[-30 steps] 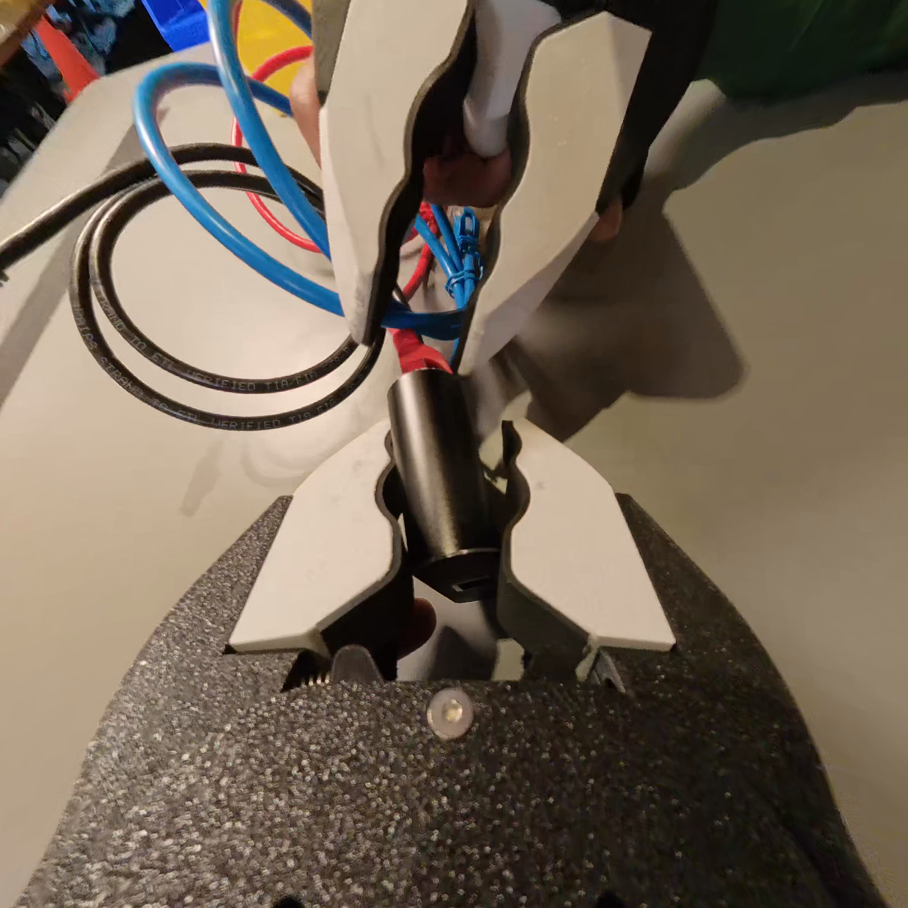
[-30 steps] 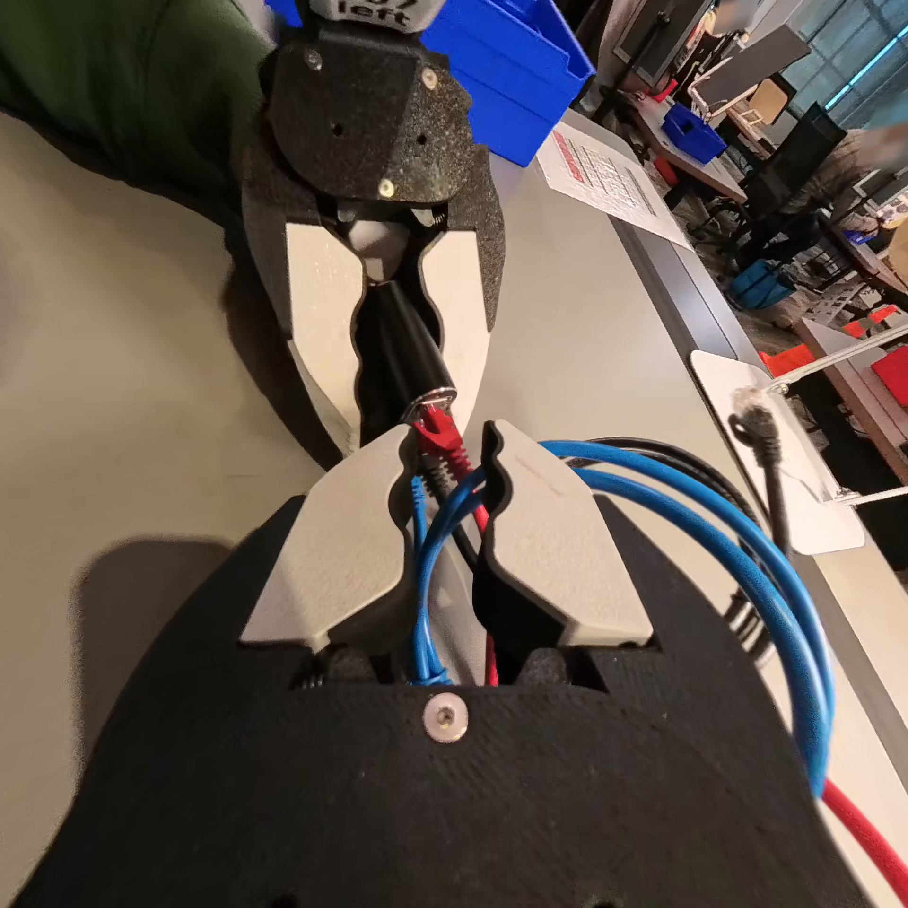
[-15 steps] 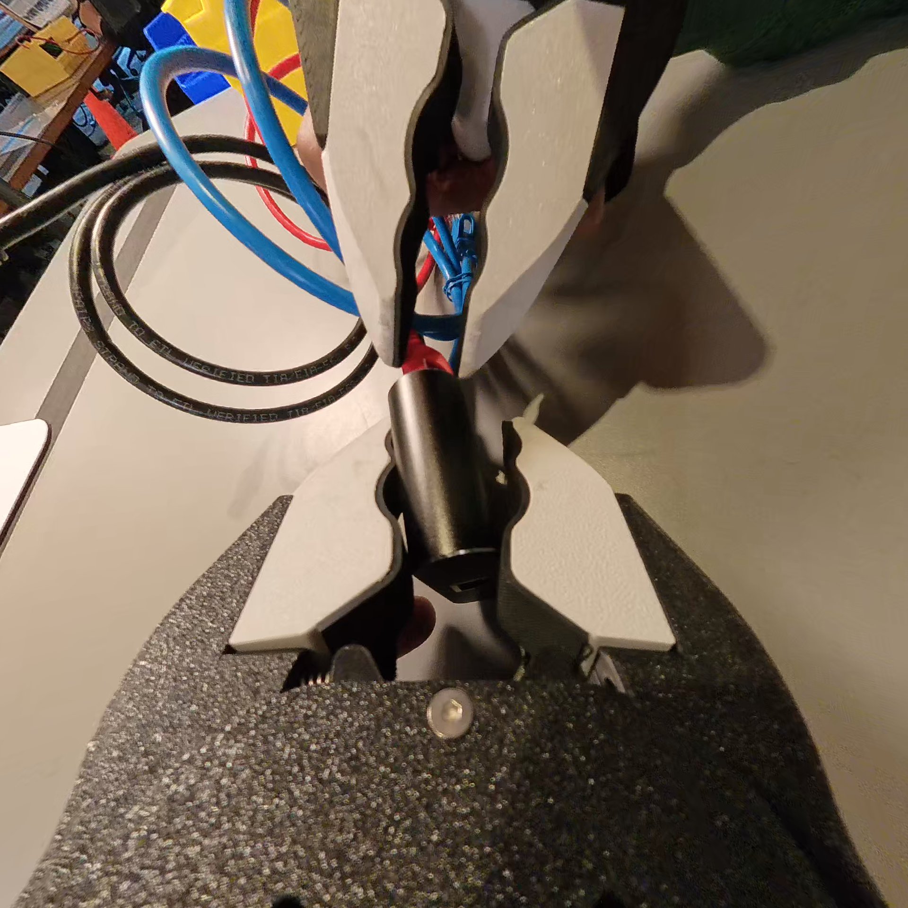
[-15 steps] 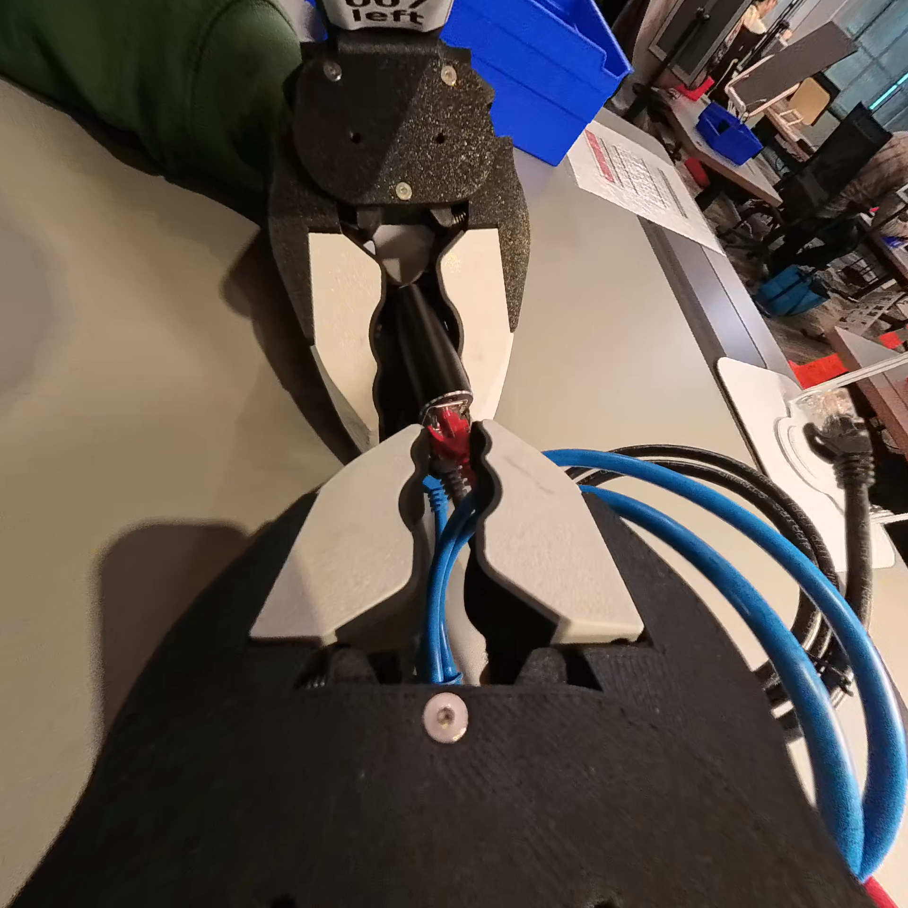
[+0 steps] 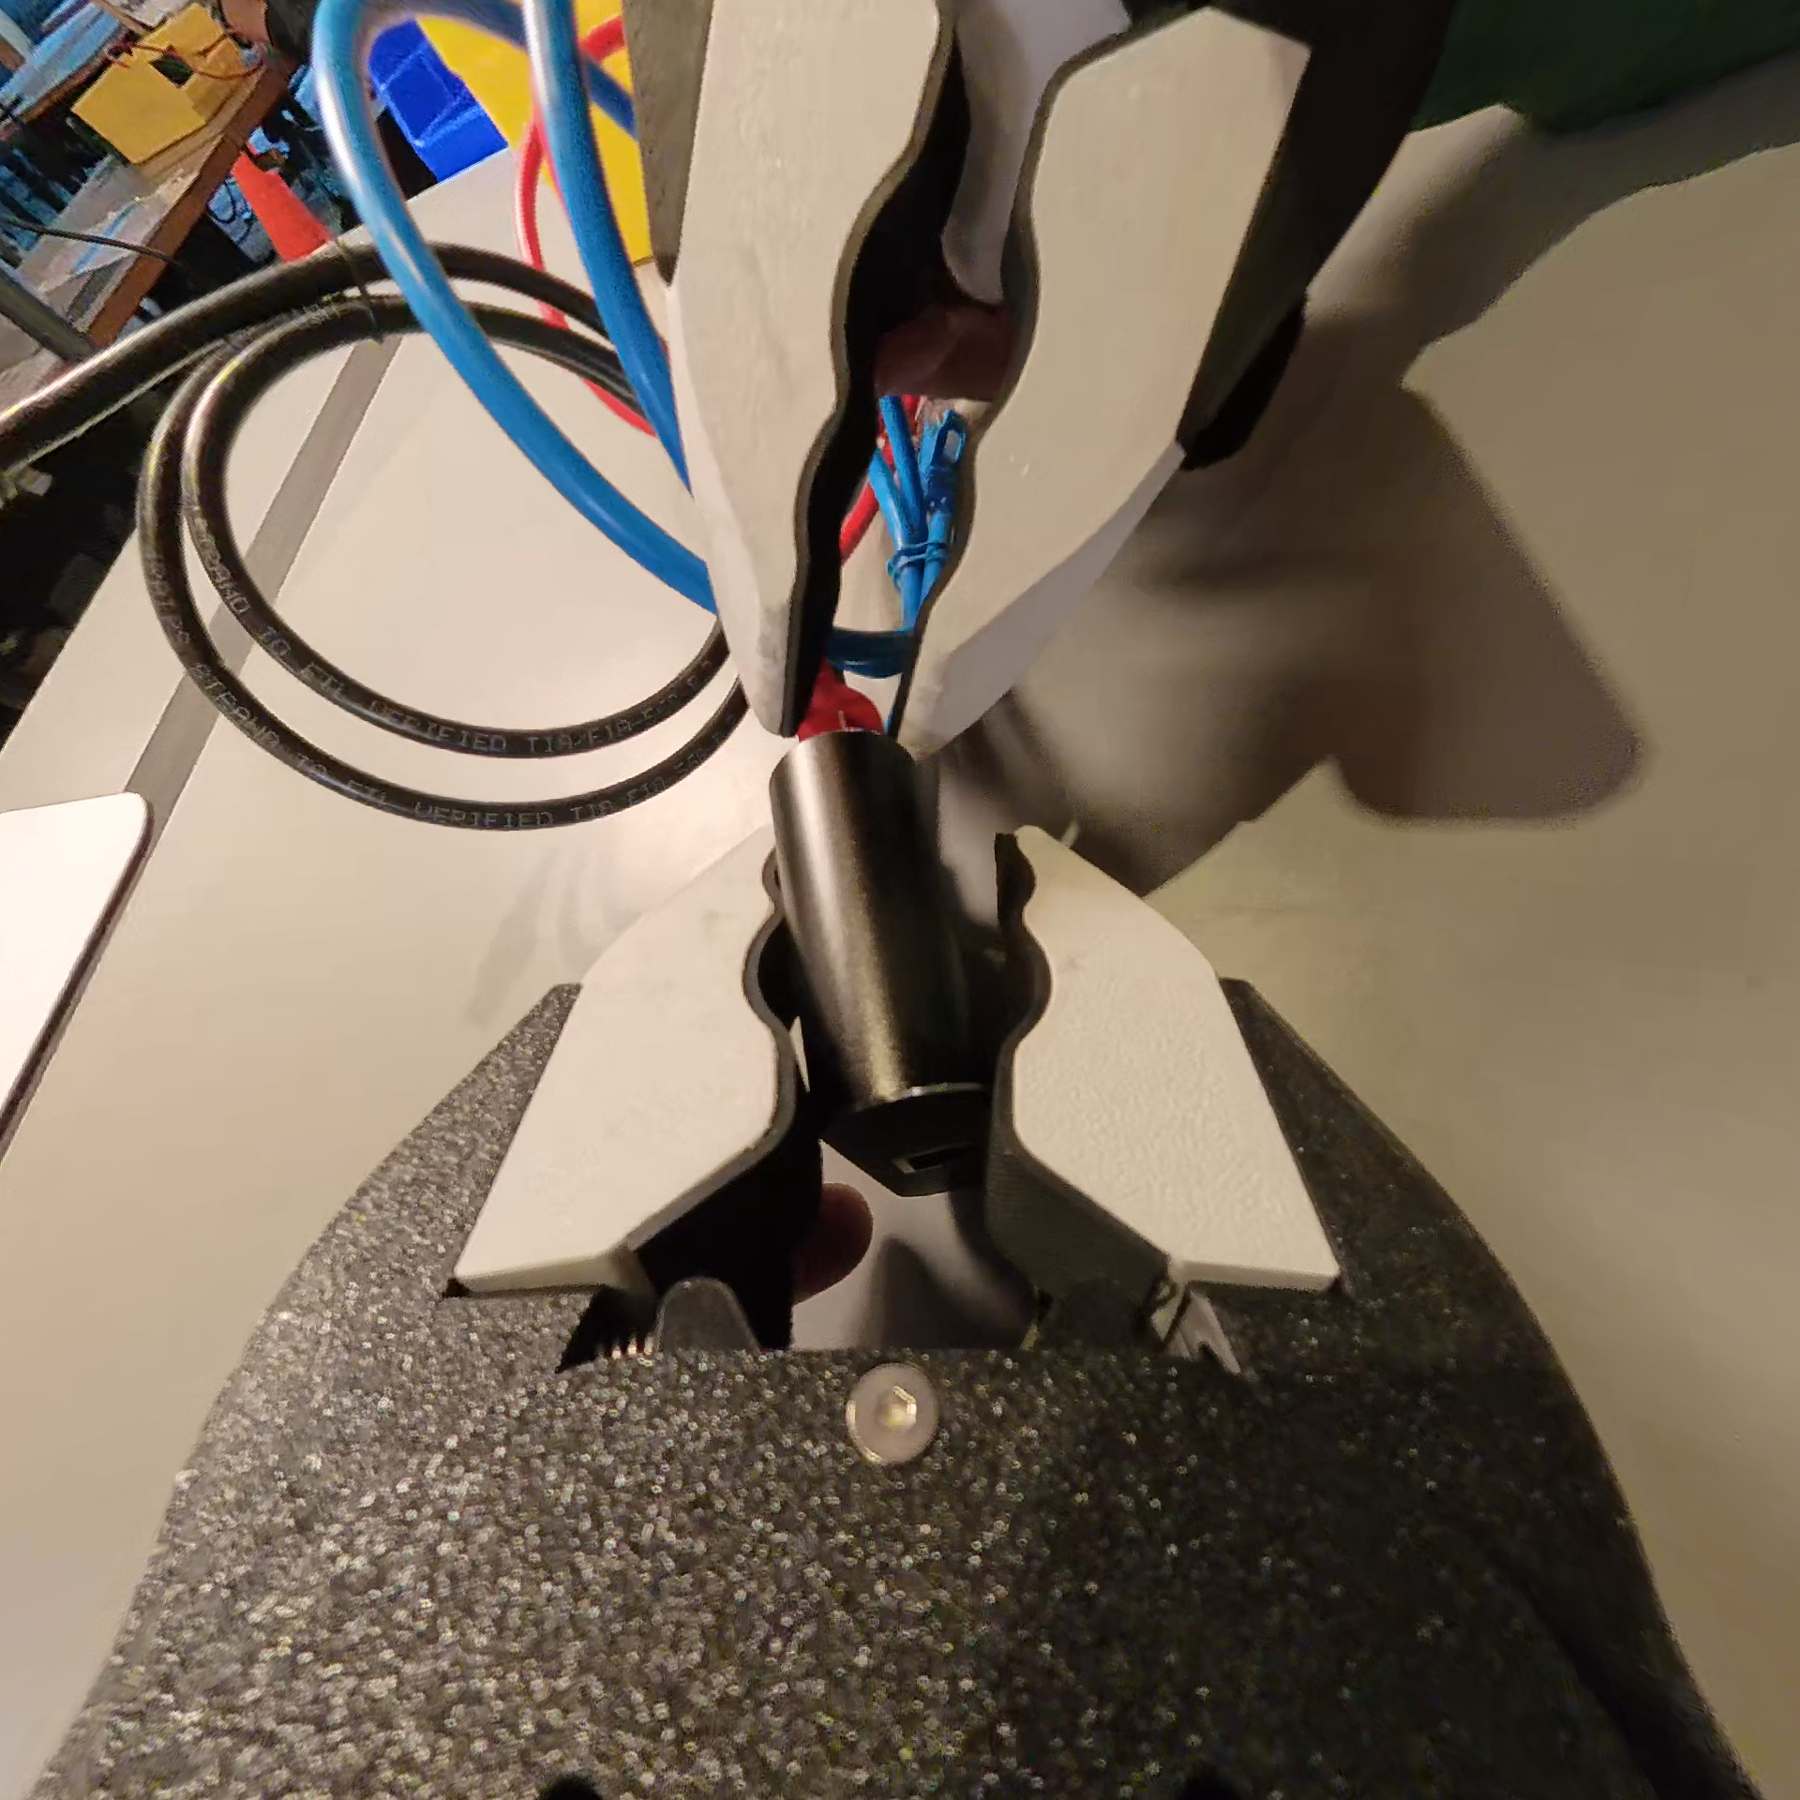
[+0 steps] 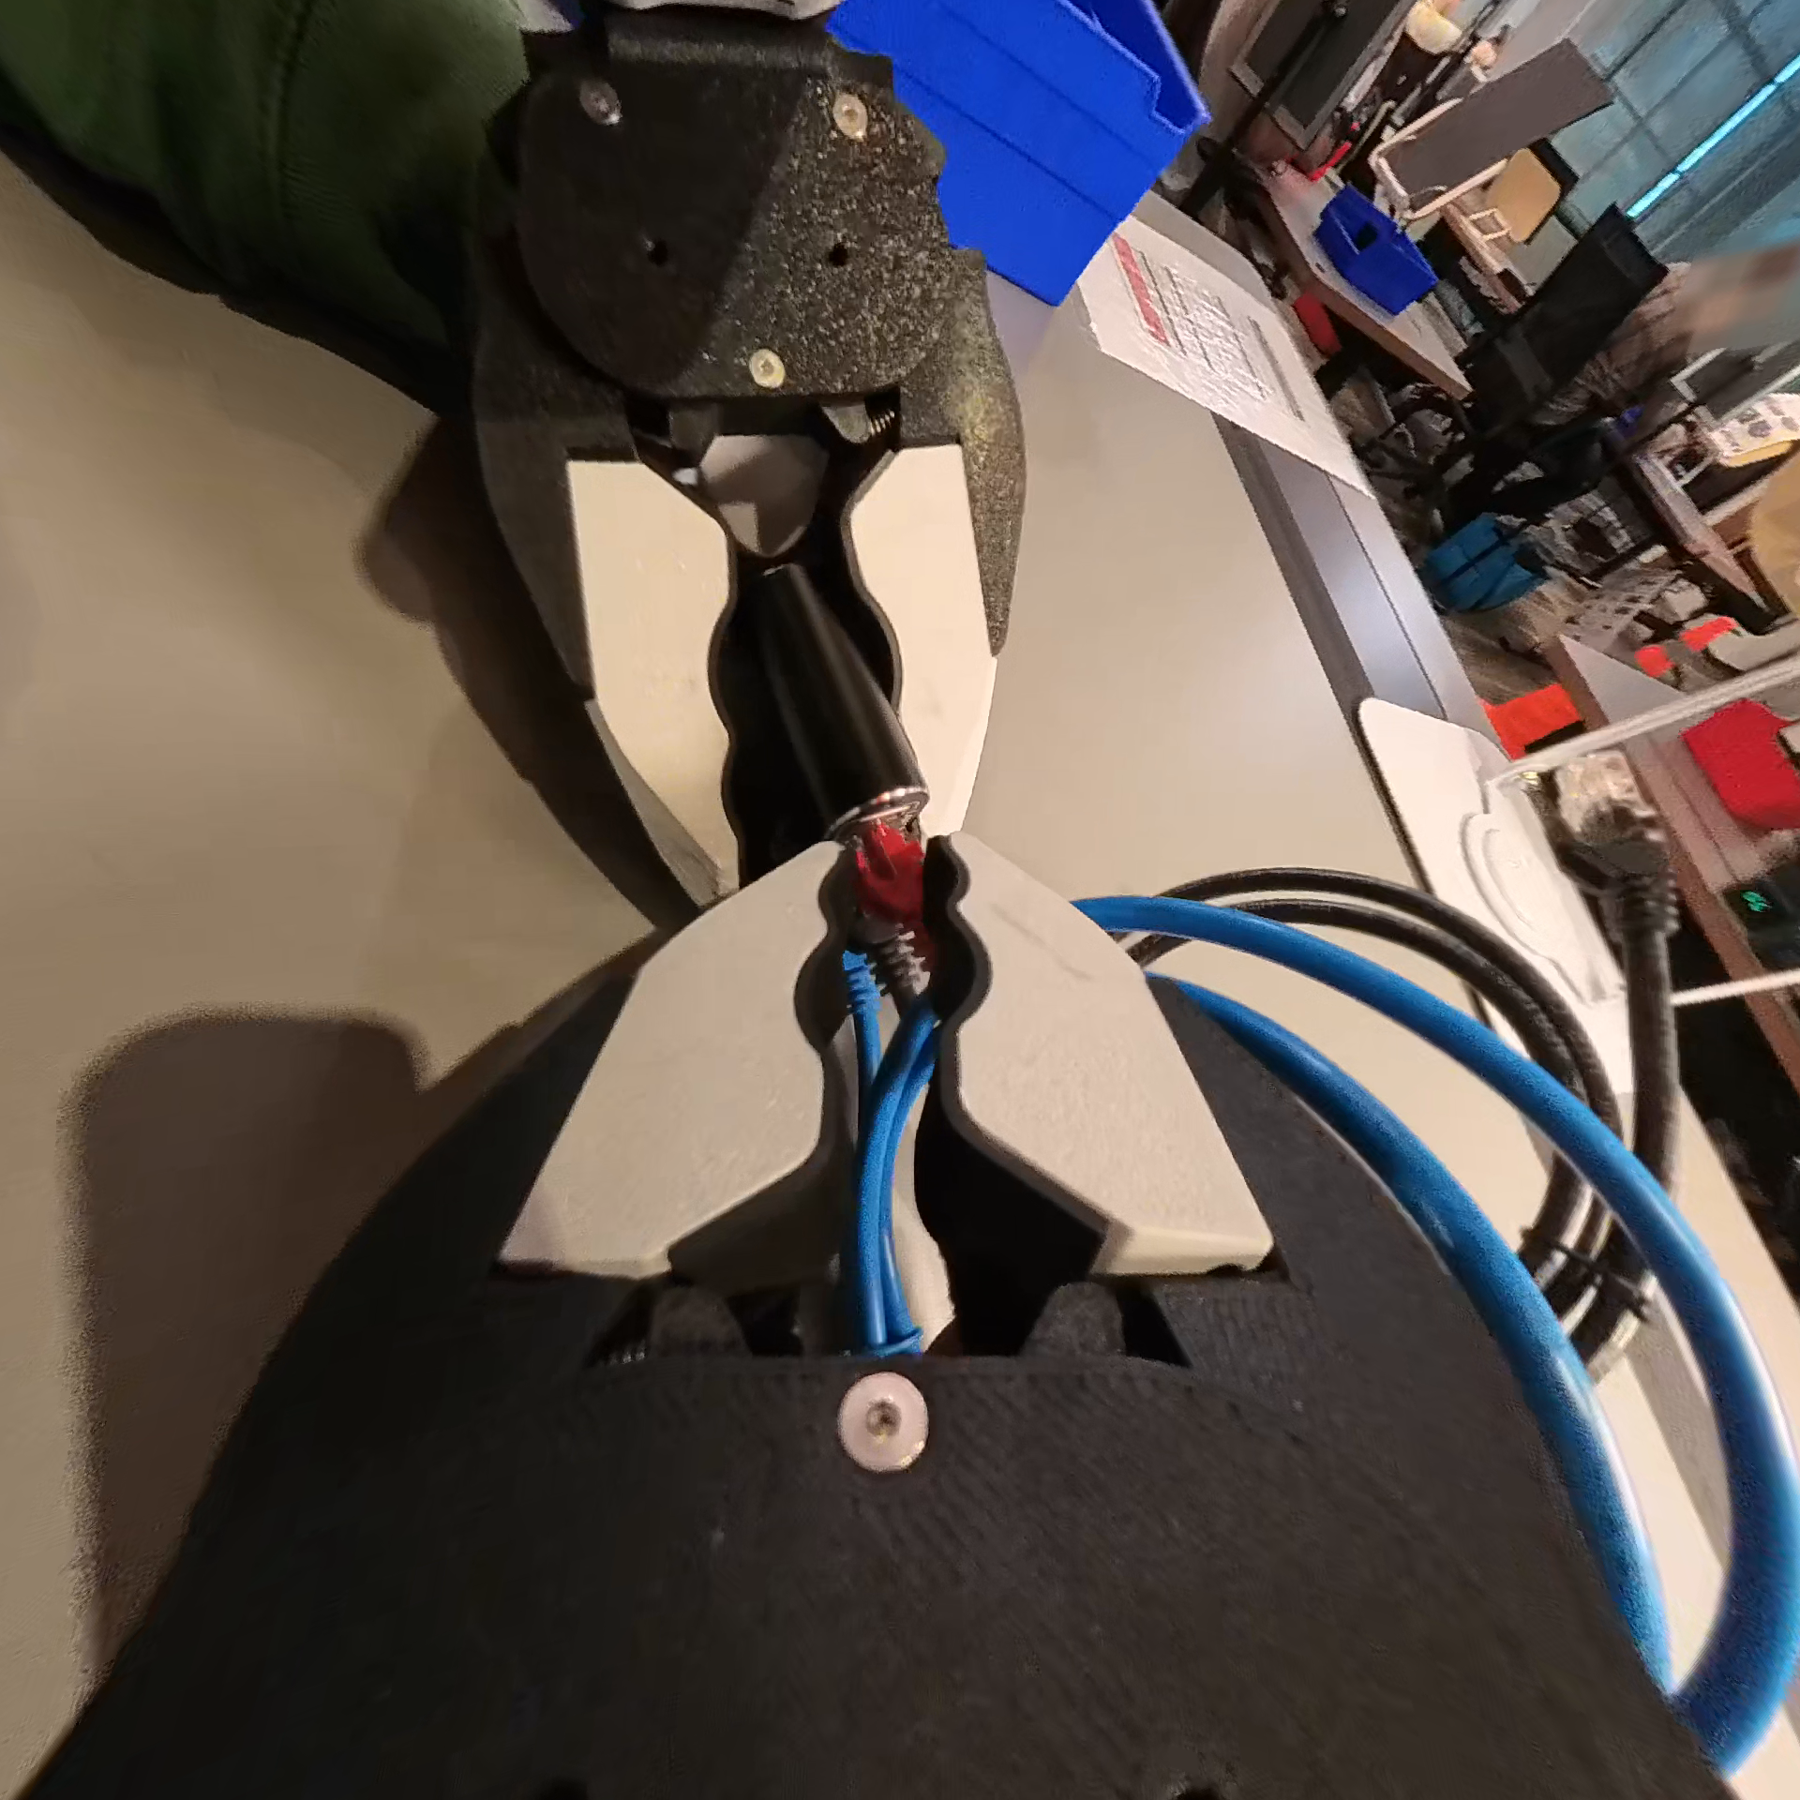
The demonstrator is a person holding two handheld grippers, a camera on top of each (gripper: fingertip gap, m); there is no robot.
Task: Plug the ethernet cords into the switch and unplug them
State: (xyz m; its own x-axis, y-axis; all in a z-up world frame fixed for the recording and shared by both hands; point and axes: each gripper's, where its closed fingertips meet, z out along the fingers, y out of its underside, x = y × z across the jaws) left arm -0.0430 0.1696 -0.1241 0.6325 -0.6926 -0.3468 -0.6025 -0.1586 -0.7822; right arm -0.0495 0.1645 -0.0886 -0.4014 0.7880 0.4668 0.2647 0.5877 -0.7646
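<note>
My left gripper is shut on a black cylindrical coupler, held above the beige table. My right gripper faces it tip to tip and is shut on a red ethernet plug, with blue cord strands running between its fingers. The red plug's tip sits at the coupler's metal-rimmed far mouth; how deep it goes is hidden. The right gripper shows in the left wrist view, and the left gripper in the right wrist view.
Loops of blue cord and black cord hang beside my right gripper. A black plug rests on a white plate at the table's edge. A blue bin, a paper sheet and a green sleeve lie beyond. Both grippers' tips are close together, under 4 cm apart.
My right gripper's fingers have closed tighter around the red plug and stayed at the coupler's mouth. Both grippers shifted together, and the white plate has entered the left wrist view.
</note>
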